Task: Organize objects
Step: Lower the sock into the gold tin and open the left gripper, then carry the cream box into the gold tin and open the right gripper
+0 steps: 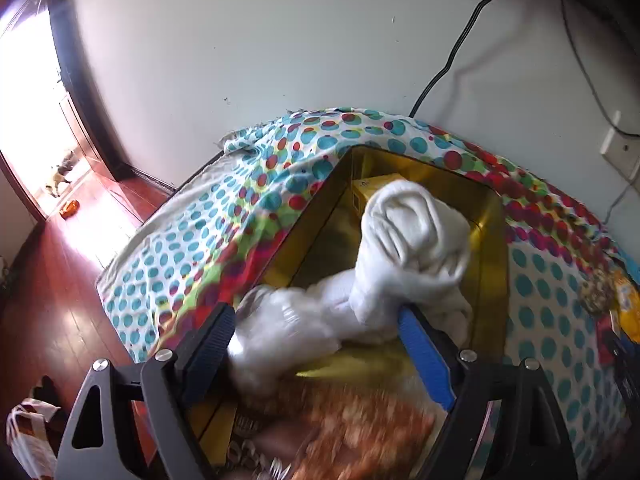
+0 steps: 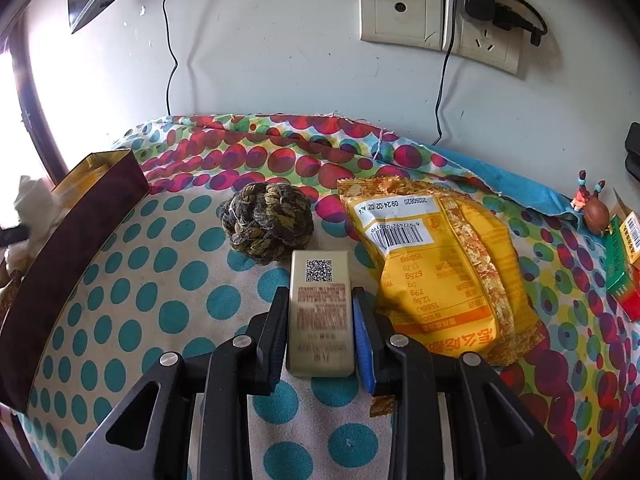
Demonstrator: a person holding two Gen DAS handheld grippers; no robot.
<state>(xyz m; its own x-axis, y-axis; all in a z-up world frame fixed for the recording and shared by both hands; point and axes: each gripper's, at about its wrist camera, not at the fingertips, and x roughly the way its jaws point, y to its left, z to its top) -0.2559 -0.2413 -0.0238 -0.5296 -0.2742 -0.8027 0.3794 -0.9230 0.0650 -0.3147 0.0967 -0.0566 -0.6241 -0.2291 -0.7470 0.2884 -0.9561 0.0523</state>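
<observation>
In the left wrist view my left gripper [image 1: 314,314] hovers over a gold-lined box [image 1: 490,240]. Its jaws stand wide around a white cloth bundle [image 1: 412,240], partly wrapped in clear plastic, which touches both pads. A blurred orange patterned thing [image 1: 360,432] lies below it, and a small yellow carton [image 1: 374,186] sits at the box's far end. In the right wrist view my right gripper [image 2: 319,292] is shut on a slim beige packet [image 2: 320,312] with a QR code, low over the dotted tablecloth [image 2: 132,280].
A woven rope ball [image 2: 266,224] and a yellow snack bag [image 2: 436,272] lie just beyond the packet. A small figurine [image 2: 592,208] and green and red cartons [image 2: 622,260] sit far right. The box's dark outer wall [image 2: 72,248] stands at left. Cables and sockets [image 2: 440,20] are on the wall.
</observation>
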